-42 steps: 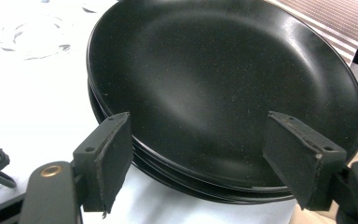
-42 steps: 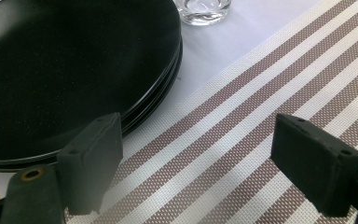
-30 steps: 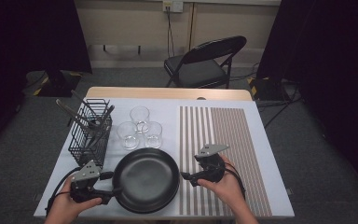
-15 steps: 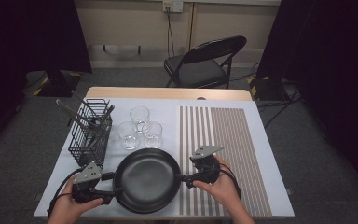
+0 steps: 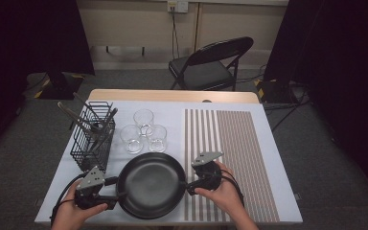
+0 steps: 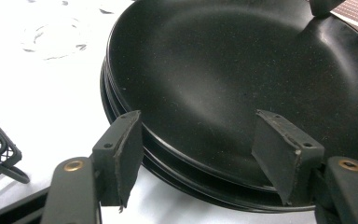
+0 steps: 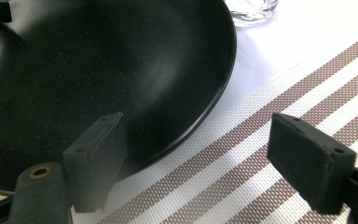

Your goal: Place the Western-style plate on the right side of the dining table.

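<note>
While we read from left to right, our left gripper [image 5: 106,189] straddles the near-left rim of the stacked black plates [image 5: 151,184], its jaws lately narrowing but not yet pressing. The stack lies on the table [image 5: 167,108] between both hands. Our right gripper [image 5: 190,186] stands wide open astride the opposite rim, equally near.

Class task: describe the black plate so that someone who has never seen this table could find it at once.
Look at the white table, near edge. The black plate lies there, left of the striped mat, below three glasses. It is the only wide, round, dark dish.
</note>
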`<action>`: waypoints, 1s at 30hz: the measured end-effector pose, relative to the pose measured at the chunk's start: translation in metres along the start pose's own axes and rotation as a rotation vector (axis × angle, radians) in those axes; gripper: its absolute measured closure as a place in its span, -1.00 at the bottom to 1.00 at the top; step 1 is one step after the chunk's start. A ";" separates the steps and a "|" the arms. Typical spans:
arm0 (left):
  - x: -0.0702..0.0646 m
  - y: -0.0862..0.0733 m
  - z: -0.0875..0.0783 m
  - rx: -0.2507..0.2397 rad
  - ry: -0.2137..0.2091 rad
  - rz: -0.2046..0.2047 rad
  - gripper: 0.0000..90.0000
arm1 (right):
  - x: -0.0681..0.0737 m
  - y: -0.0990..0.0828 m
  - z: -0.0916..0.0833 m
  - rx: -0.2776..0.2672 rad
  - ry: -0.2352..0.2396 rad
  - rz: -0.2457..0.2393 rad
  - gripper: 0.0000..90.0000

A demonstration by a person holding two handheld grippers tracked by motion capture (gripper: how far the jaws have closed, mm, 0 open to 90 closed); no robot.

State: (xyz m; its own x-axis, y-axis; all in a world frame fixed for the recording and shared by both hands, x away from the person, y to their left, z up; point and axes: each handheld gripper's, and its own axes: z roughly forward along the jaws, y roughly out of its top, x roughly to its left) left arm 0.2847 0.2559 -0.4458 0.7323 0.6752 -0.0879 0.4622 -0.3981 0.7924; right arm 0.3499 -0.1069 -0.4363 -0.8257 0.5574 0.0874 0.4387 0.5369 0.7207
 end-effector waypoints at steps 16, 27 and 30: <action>-0.003 0.001 0.001 0.010 0.025 0.018 -0.19 | -0.002 -0.001 0.001 0.012 -0.002 0.033 -0.46; -0.005 0.002 0.001 0.021 0.034 0.041 -0.19 | -0.001 -0.001 0.002 0.021 0.011 0.050 -0.36; -0.005 0.003 -0.001 0.032 0.027 0.056 -0.18 | 0.000 -0.001 0.002 0.026 0.014 0.050 -0.36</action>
State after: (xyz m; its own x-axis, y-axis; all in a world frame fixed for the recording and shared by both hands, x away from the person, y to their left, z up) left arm 0.2817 0.2523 -0.4426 0.7439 0.6677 -0.0279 0.4374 -0.4549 0.7757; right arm 0.3502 -0.1057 -0.4384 -0.8075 0.5748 0.1323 0.4880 0.5250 0.6973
